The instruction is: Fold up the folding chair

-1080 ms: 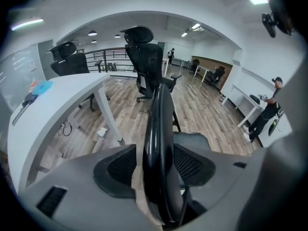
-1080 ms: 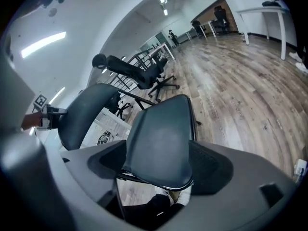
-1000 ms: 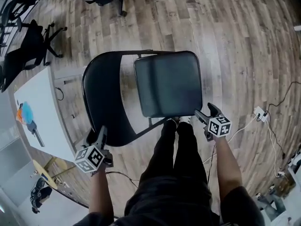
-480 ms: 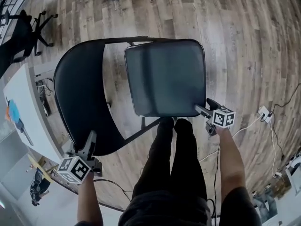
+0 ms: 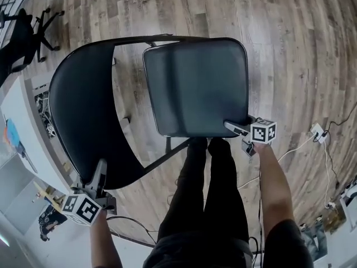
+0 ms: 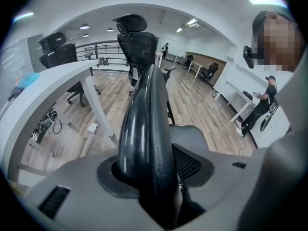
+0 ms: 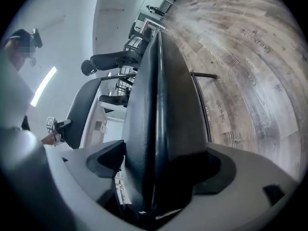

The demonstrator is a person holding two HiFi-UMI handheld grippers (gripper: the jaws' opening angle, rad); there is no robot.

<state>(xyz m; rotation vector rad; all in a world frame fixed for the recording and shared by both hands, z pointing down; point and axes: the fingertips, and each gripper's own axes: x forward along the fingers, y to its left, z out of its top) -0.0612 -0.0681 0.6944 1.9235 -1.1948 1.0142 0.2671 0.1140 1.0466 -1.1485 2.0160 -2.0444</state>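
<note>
Now left claw (image 5: 100, 167) closing around backrest (image 5: 83, 110) edge; right claw (image 5: 237, 125) wide, straddling seat (image 5: 195, 85) corner.

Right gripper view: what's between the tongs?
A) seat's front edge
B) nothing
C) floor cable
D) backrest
A: the seat runs straight out from between the tongs of the right gripper, while the backrest stands off to the side.
</note>
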